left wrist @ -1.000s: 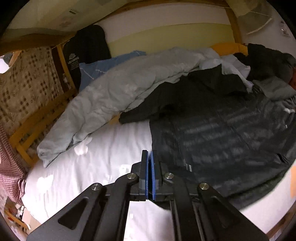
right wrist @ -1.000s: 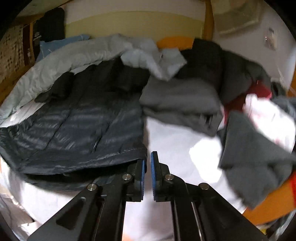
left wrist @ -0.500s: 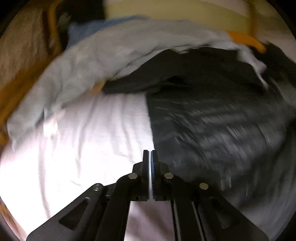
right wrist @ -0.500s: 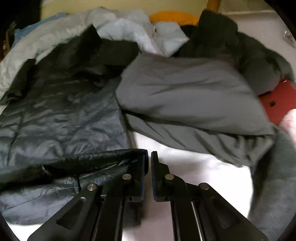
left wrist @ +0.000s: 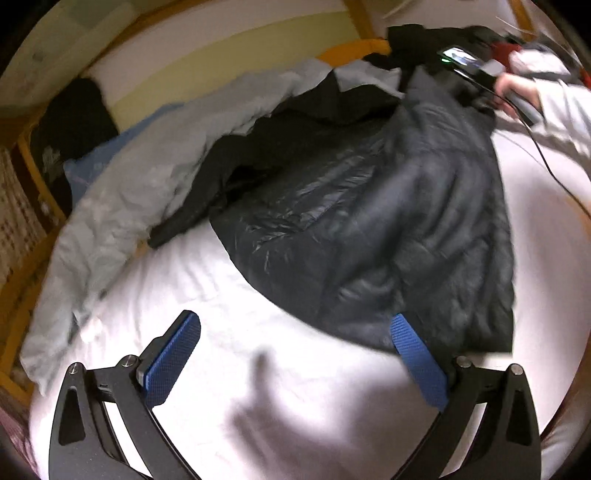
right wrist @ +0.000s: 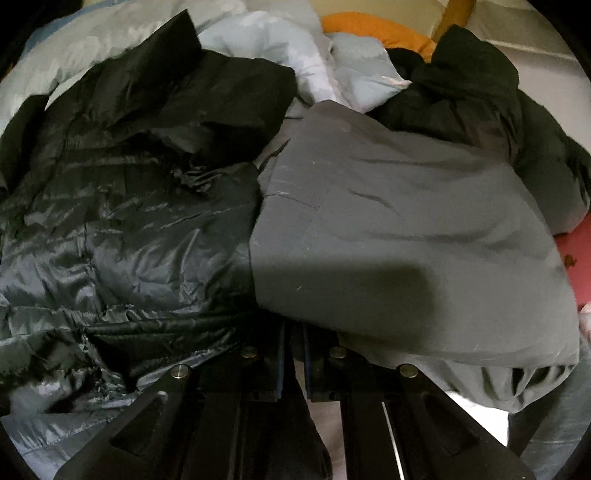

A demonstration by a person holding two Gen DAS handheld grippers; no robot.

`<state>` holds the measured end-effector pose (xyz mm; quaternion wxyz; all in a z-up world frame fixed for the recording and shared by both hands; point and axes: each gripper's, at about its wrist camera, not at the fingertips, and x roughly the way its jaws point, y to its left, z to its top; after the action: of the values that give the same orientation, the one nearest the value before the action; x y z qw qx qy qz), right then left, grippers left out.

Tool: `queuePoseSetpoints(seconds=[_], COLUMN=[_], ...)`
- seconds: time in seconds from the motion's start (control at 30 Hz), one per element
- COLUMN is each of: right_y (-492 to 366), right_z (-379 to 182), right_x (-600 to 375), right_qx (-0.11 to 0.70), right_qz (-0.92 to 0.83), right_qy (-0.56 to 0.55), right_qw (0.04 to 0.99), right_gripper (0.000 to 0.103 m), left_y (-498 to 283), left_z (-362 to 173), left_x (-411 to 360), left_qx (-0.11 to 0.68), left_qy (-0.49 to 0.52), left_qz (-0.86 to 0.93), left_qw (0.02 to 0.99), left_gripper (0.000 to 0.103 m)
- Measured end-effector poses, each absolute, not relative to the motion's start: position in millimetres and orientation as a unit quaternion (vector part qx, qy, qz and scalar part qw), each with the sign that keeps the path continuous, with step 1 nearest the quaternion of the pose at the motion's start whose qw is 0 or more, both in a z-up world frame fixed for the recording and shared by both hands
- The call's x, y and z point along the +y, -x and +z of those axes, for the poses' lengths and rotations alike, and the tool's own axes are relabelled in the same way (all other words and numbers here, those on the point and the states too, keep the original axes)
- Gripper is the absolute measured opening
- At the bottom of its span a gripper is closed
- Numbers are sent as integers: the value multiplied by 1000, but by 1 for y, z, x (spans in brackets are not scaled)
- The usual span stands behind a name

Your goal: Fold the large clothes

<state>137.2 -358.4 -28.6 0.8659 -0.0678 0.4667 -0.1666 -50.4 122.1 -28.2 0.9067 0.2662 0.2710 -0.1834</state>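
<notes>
A dark quilted puffer jacket (left wrist: pixel 388 221) lies spread on the white sheet (left wrist: pixel 221 295). My left gripper (left wrist: pixel 294 319) hovers low over the jacket's near hem. Its jaws are opening wide, with only sheet and the hem's edge below and nothing pressed by the blue pads (left wrist: pixel 177 350). In the right wrist view the jacket (right wrist: pixel 110 221) fills the left side and a folded grey garment (right wrist: pixel 406 229) the right. My right gripper (right wrist: pixel 291 326) is shut, its tips at the line where the two meet, partly under the grey cloth's edge. No fabric shows between its fingers.
A pale grey duvet (left wrist: pixel 129 192) is bunched along the far left by the wooden bed frame (left wrist: pixel 29 236). A black coat (right wrist: pixel 480 74), an orange cushion (right wrist: pixel 369 29) and a red item (right wrist: pixel 569 243) lie at the back right. A person's hand (left wrist: pixel 517 86) and white sleeve show top right.
The left gripper has dropped toward the bed, rolled, and gone from shut to wide open. The right gripper, still shut, has moved in low to the jacket and grey garment.
</notes>
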Motion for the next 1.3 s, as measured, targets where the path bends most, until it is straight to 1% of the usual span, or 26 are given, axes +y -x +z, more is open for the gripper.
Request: queuePoseSetpoints(seconds=[0.13,0.2,0.27,0.3,0.4,0.5,0.53,0.6,0.63,0.67,0.7,0.77,0.8,0.83,0.87,0.97,1.03,1.13,1.2,1.3], right_y=[-131,-127,-124,-121,-111,-92,-86,-71,-63,-55,-49,-33,-25,-20,-12,-1,5,6,7,-1], right_z=[-27,-27,-24,-22,-17,-10,-7,-1,2,5,8,16,19,22,26,32,32,26,20,8], right_x=[-357,-354,-352,-351,-349,-347,-347,-353,-361,-368,-371,-369,-366,-366,-368,-378,-385,-395,-397,-404], right_qx=[467,471,471,469,467,465,463,467,475,477,472,452,439,432,423,409,400,398,407,422], right_qz=[-174,-178,-178,-178,-173,-158,-155,-133,-111,-100,-102,-126,-142,-148,-142,-115,-111,-102,-96,-72], right_qy=[68,71,77,81,87,95,95,67,29,-3,-11,31,63,77,76,47,45,31,15,-16], right_qw=[864,861,860,861,863,866,868,872,872,873,876,883,885,887,892,904,909,911,908,904], right_gripper=[7,7,7,7,15,16,20,22,22,22,22,22,22,22,22,22,22,22,22,22], left_y=[63,67,73,78,82,84,84,86,89,89,88,73,62,50,44,29,7,-40,-69,-92], left_z=[-45,-55,-57,-58,-68,-67,-65,-59,-56,-53,-51,-46,-45,-42,-36,-12,4,11,8,-2], left_x=[119,109,96,91,81,74,73,68,65,62,59,57,58,61,65,75,86,99,98,83], left_qx=[257,260,246,235,228,204,198,183,168,158,155,184,209,229,232,223,228,271,293,325], left_qy=[-331,-363,-390,-396,-405,-402,-398,-398,-397,-396,-391,-353,-329,-305,-282,-214,-151,-72,-62,-98], left_qz=[-185,-189,-198,-204,-205,-187,-182,-185,-187,-185,-184,-183,-175,-170,-171,-180,-167,-153,-140,-108], left_qw=[889,875,865,864,861,873,877,880,883,886,888,899,904,909,915,934,947,948,944,934], left_gripper=[103,103,103,103,103,103,103,103,102,93,84,24,13,10,9,8,8,8,8,10])
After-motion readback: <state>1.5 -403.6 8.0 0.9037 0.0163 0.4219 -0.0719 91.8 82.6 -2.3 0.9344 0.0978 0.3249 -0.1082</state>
